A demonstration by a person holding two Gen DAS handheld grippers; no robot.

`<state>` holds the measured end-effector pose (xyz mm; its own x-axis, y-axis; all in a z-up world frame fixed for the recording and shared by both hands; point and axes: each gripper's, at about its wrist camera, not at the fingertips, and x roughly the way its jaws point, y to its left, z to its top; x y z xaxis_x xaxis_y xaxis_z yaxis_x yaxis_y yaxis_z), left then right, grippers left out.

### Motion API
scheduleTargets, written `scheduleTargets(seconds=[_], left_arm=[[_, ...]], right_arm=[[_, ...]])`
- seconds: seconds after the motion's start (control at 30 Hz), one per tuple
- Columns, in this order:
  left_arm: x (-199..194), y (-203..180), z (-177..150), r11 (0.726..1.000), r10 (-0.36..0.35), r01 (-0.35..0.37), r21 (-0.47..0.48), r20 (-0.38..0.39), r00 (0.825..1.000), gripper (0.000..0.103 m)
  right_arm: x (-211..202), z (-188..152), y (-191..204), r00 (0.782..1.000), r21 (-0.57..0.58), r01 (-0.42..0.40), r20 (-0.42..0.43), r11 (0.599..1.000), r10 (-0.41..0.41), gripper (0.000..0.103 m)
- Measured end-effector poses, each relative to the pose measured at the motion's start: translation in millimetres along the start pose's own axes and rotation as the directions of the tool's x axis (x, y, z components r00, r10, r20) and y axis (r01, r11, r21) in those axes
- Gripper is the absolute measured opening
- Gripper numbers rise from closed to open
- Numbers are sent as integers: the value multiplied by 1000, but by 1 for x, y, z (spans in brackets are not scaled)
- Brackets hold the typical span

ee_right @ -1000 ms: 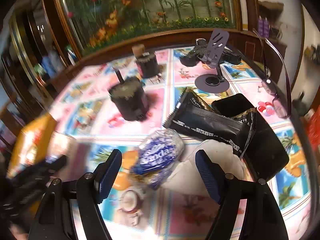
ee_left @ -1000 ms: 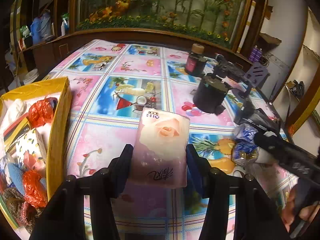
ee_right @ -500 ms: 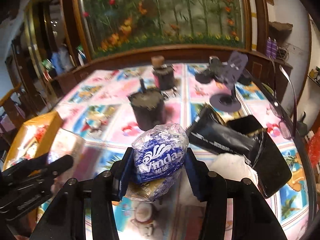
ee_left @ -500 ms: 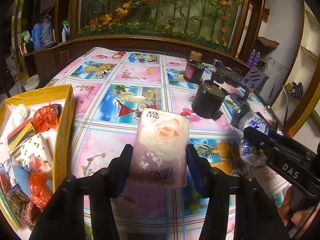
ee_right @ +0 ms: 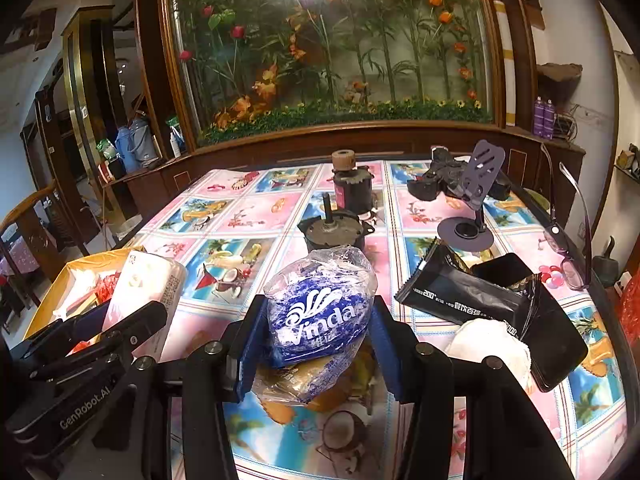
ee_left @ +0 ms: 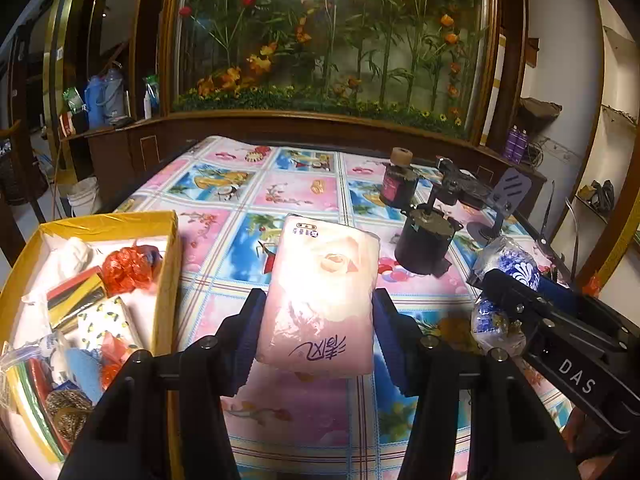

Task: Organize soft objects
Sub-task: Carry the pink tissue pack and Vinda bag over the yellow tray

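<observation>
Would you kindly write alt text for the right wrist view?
The right gripper clamps a blue tissue pack above a colourful tablecloth. At left, the left gripper holds a pink tissue pack near a yellow box.

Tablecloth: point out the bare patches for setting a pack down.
Bare tablecloth runs from the yellow box across to the dark motor, and back to the far edge. The right side is crowded: black pouch, white cloth, phone stand, glasses.
</observation>
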<state>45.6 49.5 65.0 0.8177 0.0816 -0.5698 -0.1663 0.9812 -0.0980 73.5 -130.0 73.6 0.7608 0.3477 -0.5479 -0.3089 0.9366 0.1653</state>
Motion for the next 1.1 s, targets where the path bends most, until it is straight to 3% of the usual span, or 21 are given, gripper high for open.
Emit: scheduleTargets(seconds=[0.3, 0.73, 1.1], left_arm=[[-29, 6, 0, 998, 60, -62, 10, 128, 990, 53], [-45, 33, -5, 995, 92, -86, -47, 162, 982, 53], [-70, 88, -11, 975, 173, -139, -172, 203, 964, 53]], right_arm=[[0, 2, 20, 999, 25, -43, 8, 999, 43, 54], [4, -1, 52, 996, 9, -86, 6, 996, 86, 54], [7, -7, 86, 990, -25, -138, -3, 990, 138, 54]])
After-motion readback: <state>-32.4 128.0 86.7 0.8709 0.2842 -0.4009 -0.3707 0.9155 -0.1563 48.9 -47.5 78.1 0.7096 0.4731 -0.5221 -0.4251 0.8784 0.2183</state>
